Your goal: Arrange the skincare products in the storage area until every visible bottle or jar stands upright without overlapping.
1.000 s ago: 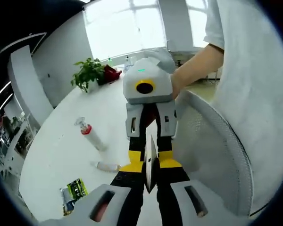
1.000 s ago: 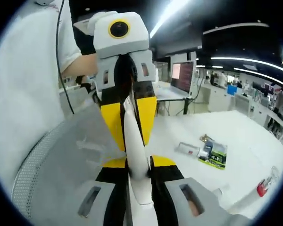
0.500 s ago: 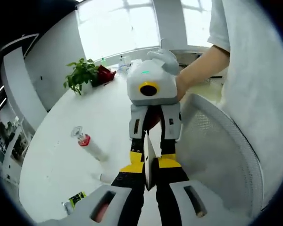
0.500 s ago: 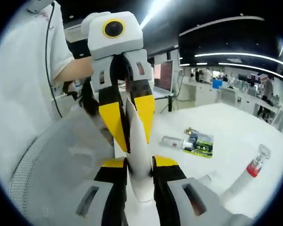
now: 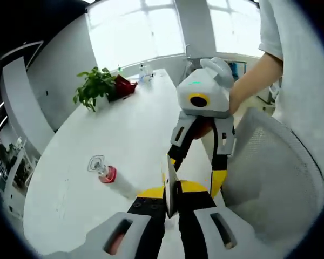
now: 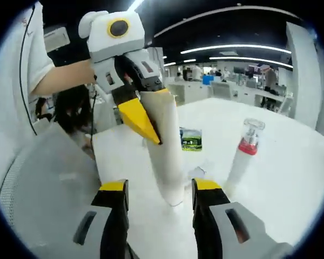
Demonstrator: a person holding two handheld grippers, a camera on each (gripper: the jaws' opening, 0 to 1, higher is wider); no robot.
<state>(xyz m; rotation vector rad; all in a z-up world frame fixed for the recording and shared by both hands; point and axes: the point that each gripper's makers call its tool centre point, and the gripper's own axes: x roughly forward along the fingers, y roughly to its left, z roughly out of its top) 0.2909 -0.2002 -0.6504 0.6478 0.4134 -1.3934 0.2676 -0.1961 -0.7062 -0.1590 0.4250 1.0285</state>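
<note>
Left gripper view: the left gripper (image 5: 171, 198) has its jaws closed on a flat white tube (image 5: 171, 186), seen edge-on between the yellow fingertips (image 5: 151, 192). Beyond the tips hangs the right gripper (image 5: 200, 170), jaws spread wide, held by a hand (image 5: 235, 97). Left of the fingers a bottle (image 5: 114, 181) with a red collar lies on the white table (image 5: 124, 129); a plant (image 5: 95, 84) stands far beyond.

Right gripper view: the right gripper (image 6: 157, 190) is wide open and holds nothing. The tube (image 6: 164, 145) stands between and beyond its jaws, pinched by the left gripper (image 6: 146, 121). Right of the fingers is the bottle (image 6: 243, 156); a green packet (image 6: 190, 139) lies behind the tube.
</note>
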